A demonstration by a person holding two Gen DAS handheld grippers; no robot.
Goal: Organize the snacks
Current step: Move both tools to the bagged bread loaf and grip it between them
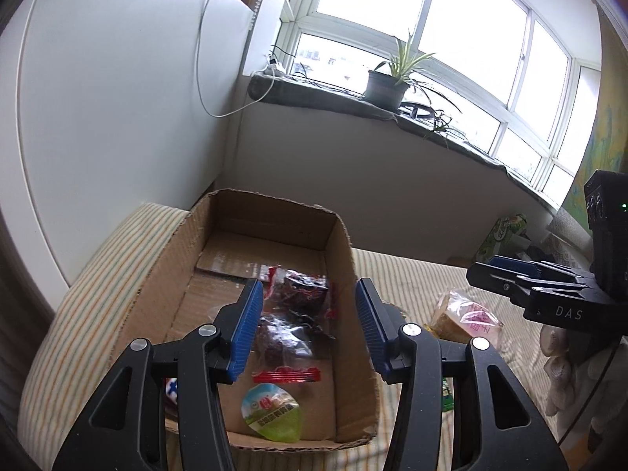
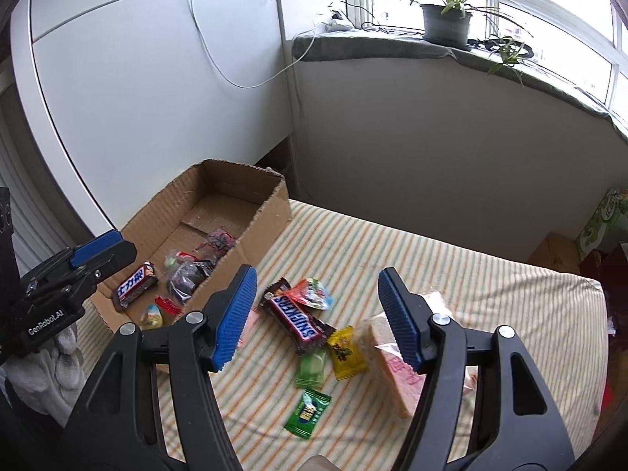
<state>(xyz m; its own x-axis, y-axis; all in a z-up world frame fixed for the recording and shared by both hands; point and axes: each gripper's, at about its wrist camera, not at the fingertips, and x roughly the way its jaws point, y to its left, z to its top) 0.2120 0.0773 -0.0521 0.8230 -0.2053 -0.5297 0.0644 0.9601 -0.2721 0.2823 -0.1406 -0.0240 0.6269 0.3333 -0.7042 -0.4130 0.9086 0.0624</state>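
Observation:
A cardboard box (image 1: 161,274) (image 2: 271,204) sits on the striped cloth. Inside lie dark wrapped cakes (image 1: 302,294) (image 2: 192,274), a green jelly cup (image 1: 274,416) (image 2: 151,316) and a chocolate bar (image 2: 135,286). My left gripper (image 1: 310,325) (image 2: 98,251) hovers open over the box with nothing between its fingers. My right gripper (image 2: 318,314) (image 1: 506,267) stands open above loose snacks on the cloth: a Snickers bar (image 2: 298,320), a red packet (image 2: 314,294), a yellow sachet (image 2: 345,351), two green sachets (image 2: 310,369) (image 2: 308,414) and a wrapped cake slice (image 2: 396,369) (image 1: 463,316).
A white cabinet (image 2: 137,78) stands behind the box. The window ledge (image 1: 333,94) carries a potted plant (image 1: 386,82) and a cable. A green carton (image 2: 604,223) stands at the cloth's far right edge. Gloved hands (image 1: 565,369) hold both grippers.

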